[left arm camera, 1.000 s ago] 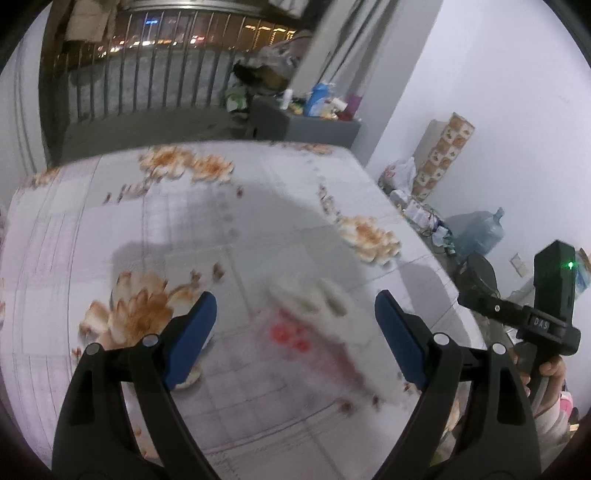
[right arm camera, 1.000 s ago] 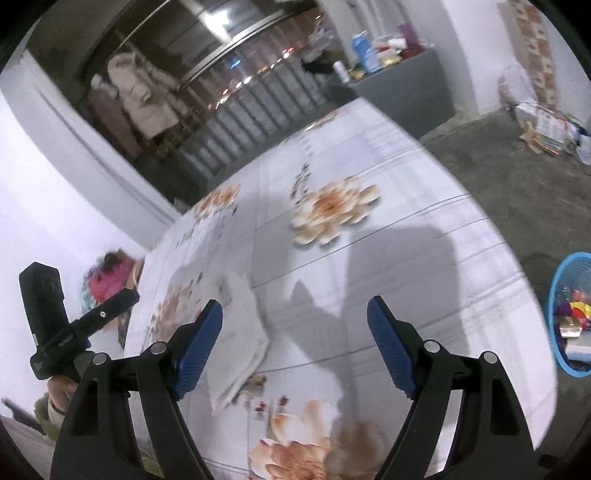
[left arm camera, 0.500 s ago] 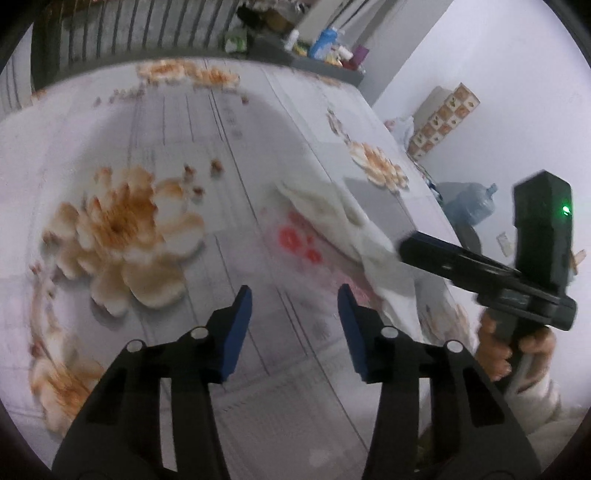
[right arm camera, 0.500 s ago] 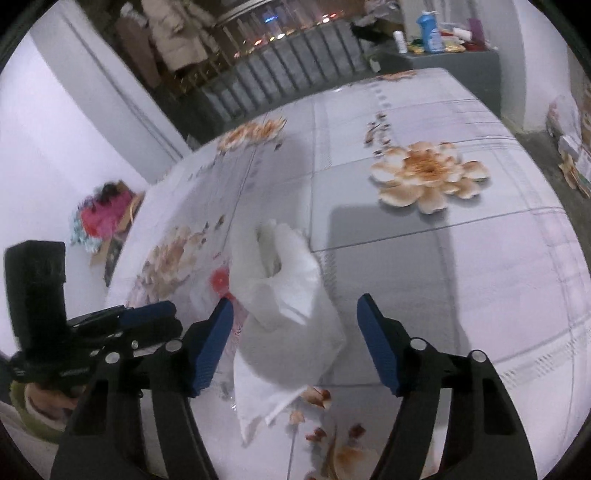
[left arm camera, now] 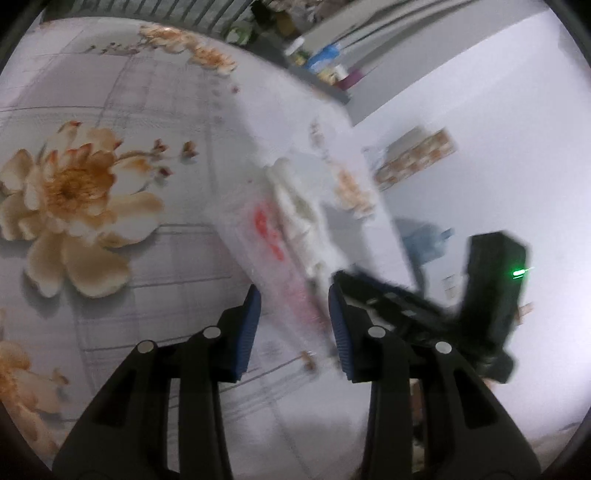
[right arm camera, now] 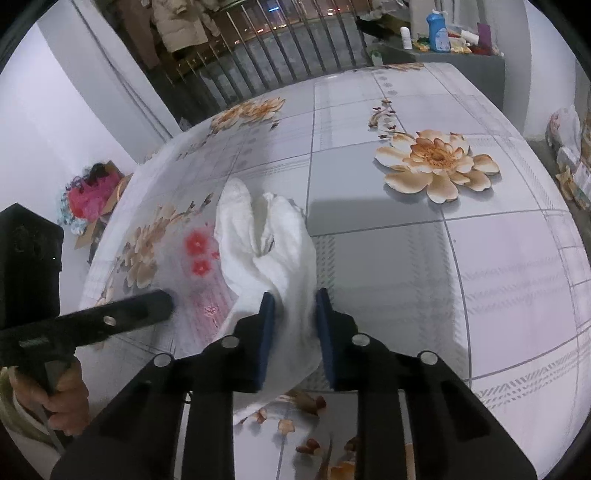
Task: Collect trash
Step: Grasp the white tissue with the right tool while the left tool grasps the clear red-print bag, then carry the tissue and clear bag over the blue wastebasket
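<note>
A crumpled white tissue [right arm camera: 266, 240] lies on the flowered tablecloth, next to a clear plastic wrapper with red flower prints [right arm camera: 199, 254]. My right gripper [right arm camera: 291, 325] is closed on the tissue's near end. In the blurred left wrist view, my left gripper [left arm camera: 293, 328] has its jaws narrowed around the near end of the wrapper [left arm camera: 269, 236], with the tissue [left arm camera: 299, 206] beyond it; whether the pads grip it is unclear. The left gripper also shows in the right wrist view [right arm camera: 162, 304], its tip at the wrapper's left edge.
The table [right arm camera: 461, 251] carries a flower-print cloth. A grey cabinet with bottles [right arm camera: 439, 29] stands behind it, beside a railing [right arm camera: 280, 48]. A box with pink clutter [right arm camera: 92, 192] sits on the floor at left. Bags and boxes [right arm camera: 569, 147] line the right wall.
My right gripper has closed from open onto the tissue. My left gripper has swung right and moved in around the plastic wrapper's near end.
</note>
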A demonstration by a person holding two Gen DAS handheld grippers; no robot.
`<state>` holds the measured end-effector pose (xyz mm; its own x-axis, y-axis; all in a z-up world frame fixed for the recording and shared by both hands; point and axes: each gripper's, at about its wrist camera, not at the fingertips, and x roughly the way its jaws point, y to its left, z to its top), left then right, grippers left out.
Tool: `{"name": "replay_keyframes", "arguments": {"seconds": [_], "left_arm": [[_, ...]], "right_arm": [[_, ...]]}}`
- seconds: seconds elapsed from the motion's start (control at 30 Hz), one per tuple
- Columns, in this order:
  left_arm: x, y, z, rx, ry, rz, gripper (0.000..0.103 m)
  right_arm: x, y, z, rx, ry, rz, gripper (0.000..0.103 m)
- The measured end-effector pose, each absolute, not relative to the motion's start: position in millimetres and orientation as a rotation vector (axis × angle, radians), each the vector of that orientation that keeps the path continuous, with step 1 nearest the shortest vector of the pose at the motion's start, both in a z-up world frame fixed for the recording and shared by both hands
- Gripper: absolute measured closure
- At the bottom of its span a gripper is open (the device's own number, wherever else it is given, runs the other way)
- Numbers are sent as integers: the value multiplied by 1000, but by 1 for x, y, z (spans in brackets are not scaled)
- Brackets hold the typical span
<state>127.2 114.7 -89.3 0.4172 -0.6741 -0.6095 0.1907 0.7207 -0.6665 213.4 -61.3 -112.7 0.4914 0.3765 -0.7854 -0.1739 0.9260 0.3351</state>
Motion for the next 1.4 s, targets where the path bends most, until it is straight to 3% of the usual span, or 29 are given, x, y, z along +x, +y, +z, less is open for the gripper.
{"name": "replay_keyframes", "arguments": {"seconds": [0.13,0.33,0.5,1.4], "left_arm": [[131,103,-85,-516,974,-577,71],[139,78,-82,-331,974,-504,93],[137,62,-69,-207,934,-488,101],[120,-36,5,59,749,-646,103]], "right_arm": [[214,-63,-115,247,1000,344,83],[217,-67,-117,299,1003,350,87],[217,-72,-118,346,1007,346,89],[147,-207,-64,635,726,153,93]]}}
